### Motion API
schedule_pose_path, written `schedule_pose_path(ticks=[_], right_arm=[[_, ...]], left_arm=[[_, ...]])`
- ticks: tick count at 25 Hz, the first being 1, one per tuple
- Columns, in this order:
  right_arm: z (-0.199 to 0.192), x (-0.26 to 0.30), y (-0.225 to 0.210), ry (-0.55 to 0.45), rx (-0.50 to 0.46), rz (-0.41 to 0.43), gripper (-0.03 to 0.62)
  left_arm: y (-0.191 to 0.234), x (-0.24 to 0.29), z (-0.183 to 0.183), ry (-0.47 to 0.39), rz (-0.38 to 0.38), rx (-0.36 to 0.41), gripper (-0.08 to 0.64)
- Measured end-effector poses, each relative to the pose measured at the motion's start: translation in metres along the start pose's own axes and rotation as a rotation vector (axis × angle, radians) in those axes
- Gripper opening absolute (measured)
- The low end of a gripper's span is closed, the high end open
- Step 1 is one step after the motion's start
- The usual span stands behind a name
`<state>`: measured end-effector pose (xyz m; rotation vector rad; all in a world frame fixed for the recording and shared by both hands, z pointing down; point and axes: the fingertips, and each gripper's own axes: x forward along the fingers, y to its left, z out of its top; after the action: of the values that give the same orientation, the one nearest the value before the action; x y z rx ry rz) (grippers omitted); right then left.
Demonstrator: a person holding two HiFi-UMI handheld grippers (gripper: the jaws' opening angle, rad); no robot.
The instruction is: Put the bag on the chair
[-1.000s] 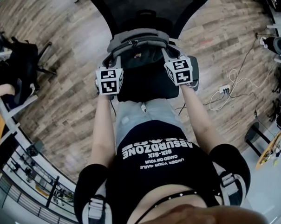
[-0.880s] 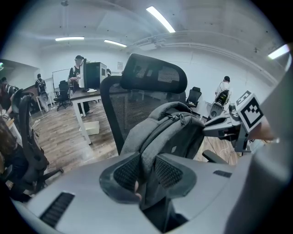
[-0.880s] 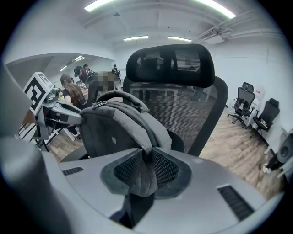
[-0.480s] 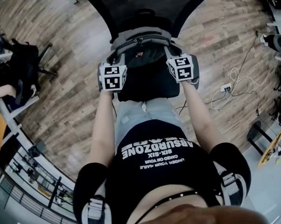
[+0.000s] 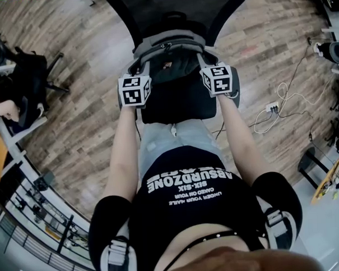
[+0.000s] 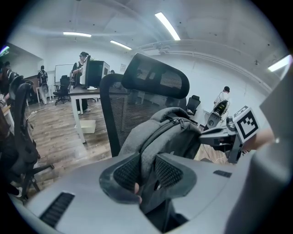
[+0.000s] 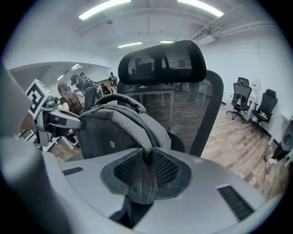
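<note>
Wood-plank floor (image 5: pixel 73 125) surrounds the black mesh chair (image 5: pixel 220 6). Left hand-held gripper (image 6: pixel 147 172) and right hand-held gripper (image 7: pixel 145 168) each clamp a grey strap (image 7: pixel 137 132). The bag (image 5: pixel 169 59) hangs ahead of both, between them, against the backrest (image 5: pixel 178 11). Lower both sides evenly until the base bears on the seat (image 5: pixel 179 106). Release only once the bag stands unsupported, or it may tip forward.

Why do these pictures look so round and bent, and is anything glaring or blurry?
Head view: heavy fisheye, the floorboards bow around the chair; the light is even and the picture sharp. Left gripper view: black rounded corners, the ceiling strips glare white, slightly soft overall. Right gripper view: same round frame, the bag looks crisp.
</note>
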<state>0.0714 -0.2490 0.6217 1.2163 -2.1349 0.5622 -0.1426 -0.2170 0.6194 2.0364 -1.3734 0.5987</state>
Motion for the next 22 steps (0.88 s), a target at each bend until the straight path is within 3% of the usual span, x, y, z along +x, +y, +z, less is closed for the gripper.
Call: schedule_pose_path(ticks=[22], right_arm=[[0.011, 0.028, -0.013, -0.022, 0.026, 0.031, 0.072]], left_arm=[[0.018, 0.027, 0.014, 0.009, 0.019, -0.001, 0.101]])
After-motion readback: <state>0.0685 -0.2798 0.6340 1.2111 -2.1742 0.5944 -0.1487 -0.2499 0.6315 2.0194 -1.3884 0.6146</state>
